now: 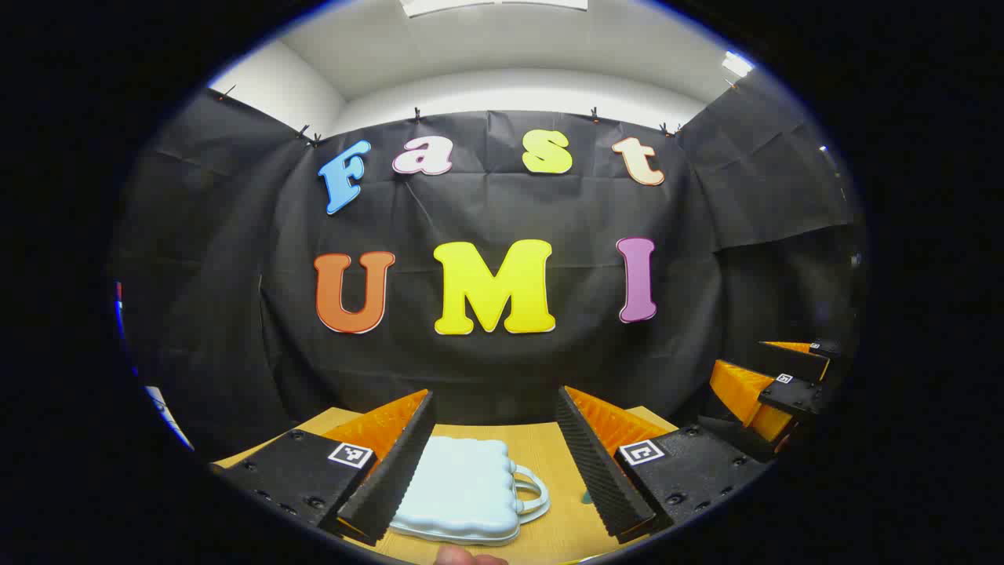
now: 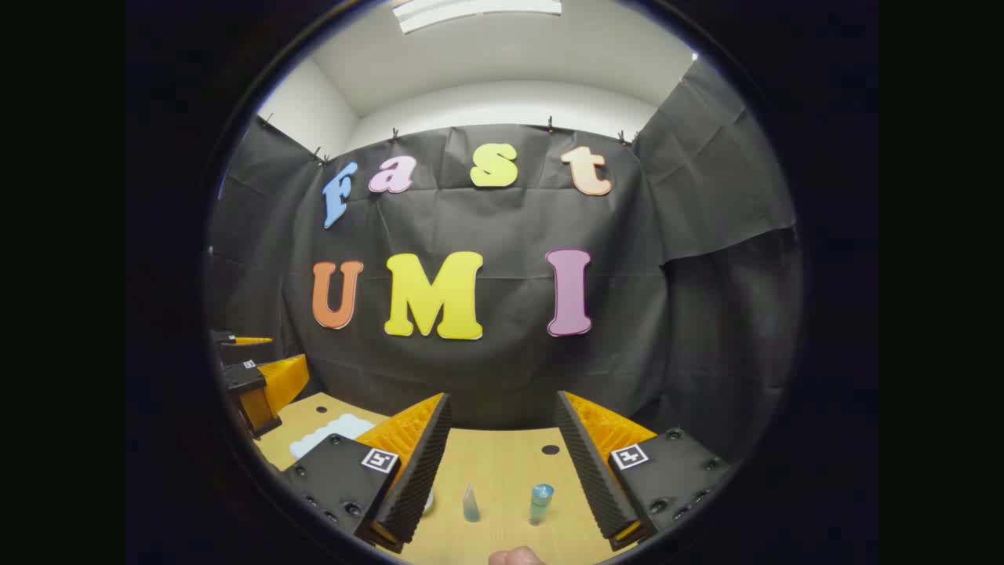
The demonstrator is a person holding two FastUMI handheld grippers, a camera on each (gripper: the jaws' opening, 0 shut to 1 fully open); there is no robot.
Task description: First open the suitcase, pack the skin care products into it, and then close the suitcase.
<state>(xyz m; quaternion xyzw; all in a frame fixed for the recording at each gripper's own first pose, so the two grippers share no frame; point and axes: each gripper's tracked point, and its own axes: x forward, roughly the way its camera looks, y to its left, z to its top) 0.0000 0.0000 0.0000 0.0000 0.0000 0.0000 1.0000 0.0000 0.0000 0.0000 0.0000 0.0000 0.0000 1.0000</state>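
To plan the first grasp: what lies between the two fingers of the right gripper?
In the right gripper view, a small clear tube and a blue-capped bottle stand apart on the wooden table between the open right gripper's fingers.

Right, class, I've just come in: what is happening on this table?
A person holds a gripper in each hand above a wooden table. The left gripper hangs open over a small pale blue suitcase, which lies shut and untouched. The right gripper is open too, over two small skin care bottles standing on the table. Nothing is packed yet.
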